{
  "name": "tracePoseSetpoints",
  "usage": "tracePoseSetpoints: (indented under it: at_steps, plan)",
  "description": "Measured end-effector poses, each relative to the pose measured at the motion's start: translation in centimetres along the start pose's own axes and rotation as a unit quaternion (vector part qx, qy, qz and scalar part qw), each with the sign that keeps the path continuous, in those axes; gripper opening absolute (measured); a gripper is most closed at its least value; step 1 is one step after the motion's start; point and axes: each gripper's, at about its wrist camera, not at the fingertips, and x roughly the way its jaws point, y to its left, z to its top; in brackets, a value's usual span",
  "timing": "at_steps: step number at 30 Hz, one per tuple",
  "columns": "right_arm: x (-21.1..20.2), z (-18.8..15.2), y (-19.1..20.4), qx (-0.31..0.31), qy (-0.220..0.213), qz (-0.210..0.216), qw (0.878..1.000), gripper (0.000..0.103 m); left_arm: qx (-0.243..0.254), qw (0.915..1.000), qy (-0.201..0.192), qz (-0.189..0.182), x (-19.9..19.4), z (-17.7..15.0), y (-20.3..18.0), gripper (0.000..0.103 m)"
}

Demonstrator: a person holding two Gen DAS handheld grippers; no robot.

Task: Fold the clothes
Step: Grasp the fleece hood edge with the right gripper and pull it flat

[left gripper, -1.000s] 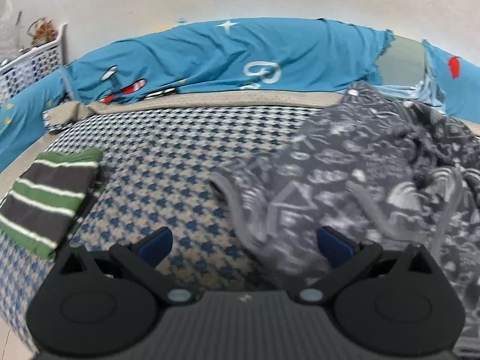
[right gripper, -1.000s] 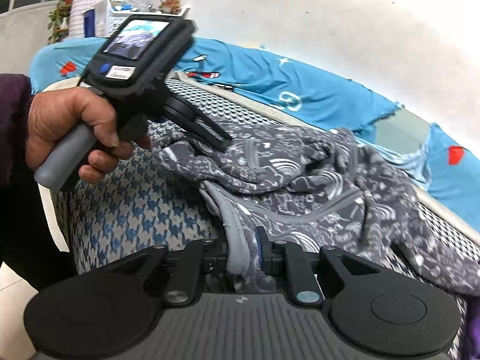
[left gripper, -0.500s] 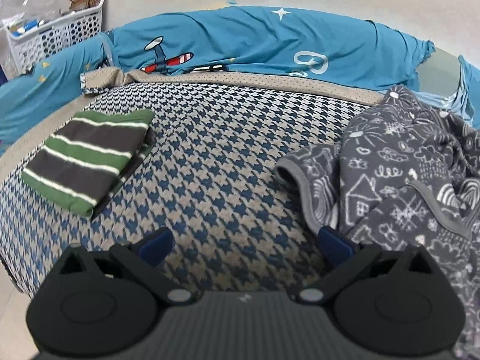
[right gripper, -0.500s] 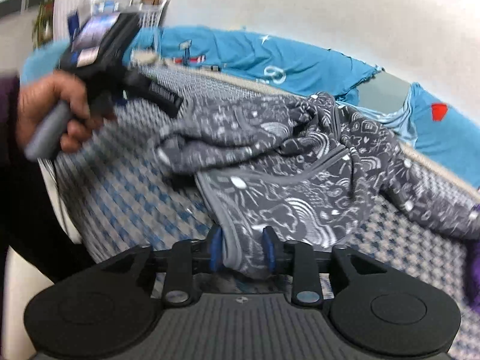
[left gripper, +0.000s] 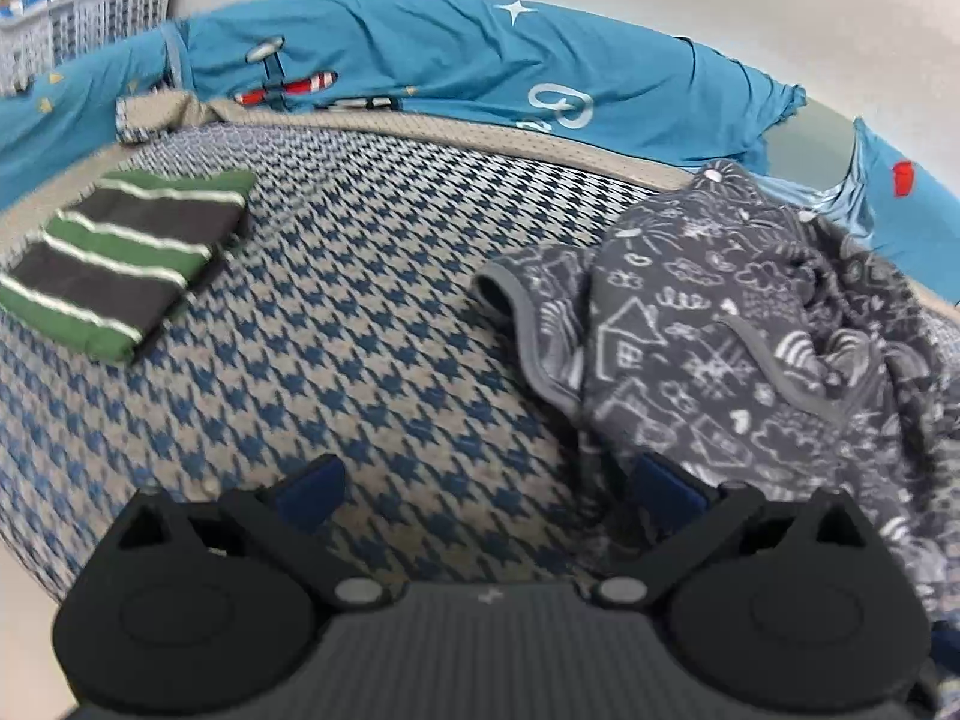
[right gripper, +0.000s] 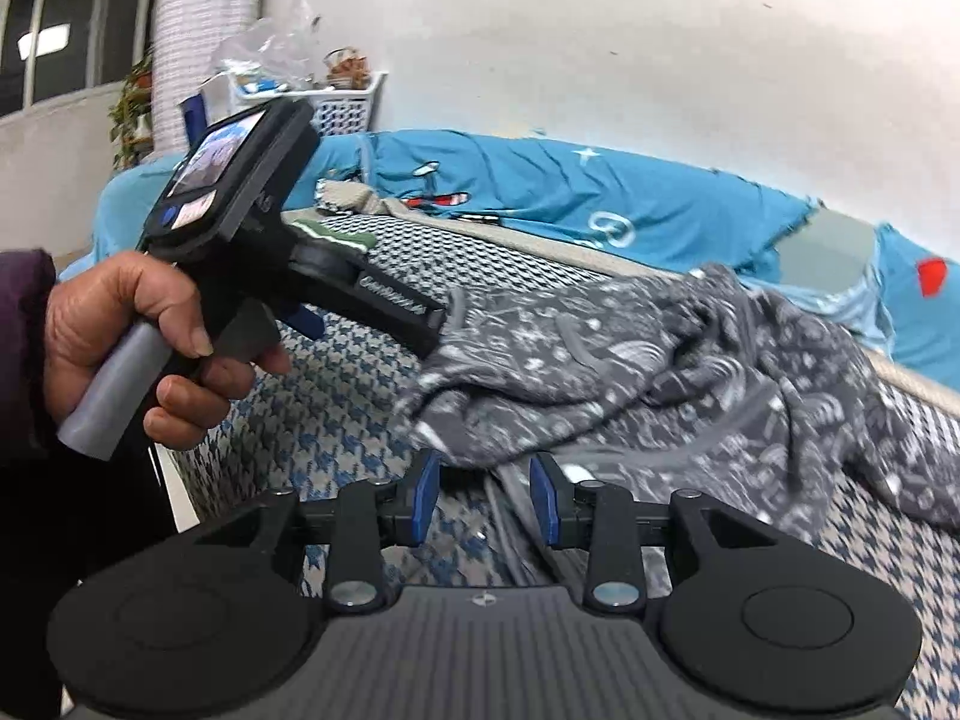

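Note:
A crumpled grey garment with white doodle print (left gripper: 720, 324) (right gripper: 630, 372) lies on the right half of the bed. My left gripper (left gripper: 489, 483) is open wide just above the bedcover, and its right fingertip (left gripper: 666, 483) is tucked at the garment's near-left edge. In the right wrist view a hand holds my left gripper (right gripper: 435, 327), with its tip against the garment's hem. My right gripper (right gripper: 485, 498) stands open at the near hem. A loose grey strip runs between its blue pads (right gripper: 426, 495) without being pinched. A folded green, grey and white striped garment (left gripper: 126, 258) (right gripper: 336, 234) lies at the far left.
The bed has a blue-and-beige houndstooth cover (left gripper: 360, 330) with its edge near the left. Blue printed bedding (left gripper: 480, 60) is bunched along the wall behind. A white basket (left gripper: 90, 6) (right gripper: 348, 105) sits at the back left corner, near a plant (right gripper: 132, 114).
My right gripper's jaws have spread apart and let go of the grey hem they pinched. The garment has settled onto the bed. My left gripper has moved up to its left edge.

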Motion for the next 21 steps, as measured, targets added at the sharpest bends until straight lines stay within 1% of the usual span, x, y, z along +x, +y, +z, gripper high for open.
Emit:
tracePoseSetpoints:
  at_steps: [2,4,6,8,11,12,13,14,15,16,18,21]
  plan:
    - [0.5,0.2,0.8,-0.015,-0.004,0.001,1.0,0.041,-0.006,0.9999,0.003,-0.009,0.0,0.1,0.1,0.103]
    - [1.1,0.3,1.6,-0.031,-0.008,0.001,0.999,0.051,-0.013,0.9998,0.007,-0.015,-0.1,0.2,0.3,0.103]
    - [1.7,0.5,2.4,-0.047,-0.012,0.002,0.999,0.055,-0.025,0.9993,0.013,-0.024,0.0,0.3,0.6,0.103]
    - [2.5,0.4,3.1,-0.065,-0.014,-0.005,0.998,0.056,-0.039,0.9985,0.019,-0.034,0.1,0.5,0.8,0.103]
    - [3.8,0.4,3.8,-0.083,-0.015,-0.028,0.996,0.055,-0.048,0.9976,0.025,-0.043,0.4,0.6,1.0,0.103]
    - [4.3,0.4,3.9,-0.083,-0.013,-0.032,0.996,0.053,-0.049,0.9974,0.027,-0.045,0.5,0.7,0.9,0.103]
    - [4.7,0.5,3.9,-0.082,-0.012,-0.037,0.996,0.042,-0.05,0.9972,0.027,-0.049,0.4,0.7,0.9,0.103]
    - [5.0,0.5,3.8,-0.077,-0.009,-0.041,0.996,0.035,-0.051,0.997,0.027,-0.052,0.4,0.7,0.9,0.103]
    - [5.2,0.5,3.7,-0.072,-0.006,-0.044,0.996,0.021,-0.052,0.9966,0.026,-0.058,0.3,0.7,0.8,0.103]
    - [5.5,0.5,3.6,-0.068,-0.005,-0.047,0.997,0.019,-0.052,0.9963,0.024,-0.064,0.2,0.8,0.7,0.103]
    - [5.3,0.5,3.4,-0.062,-0.01,-0.05,0.997,0.017,-0.049,0.9955,0.02,-0.079,-0.1,0.9,0.4,0.103]
    - [5.2,0.5,3.1,-0.056,-0.016,-0.054,0.997,0.016,-0.041,0.9928,0.025,-0.11,-0.2,1.0,-0.3,0.103]
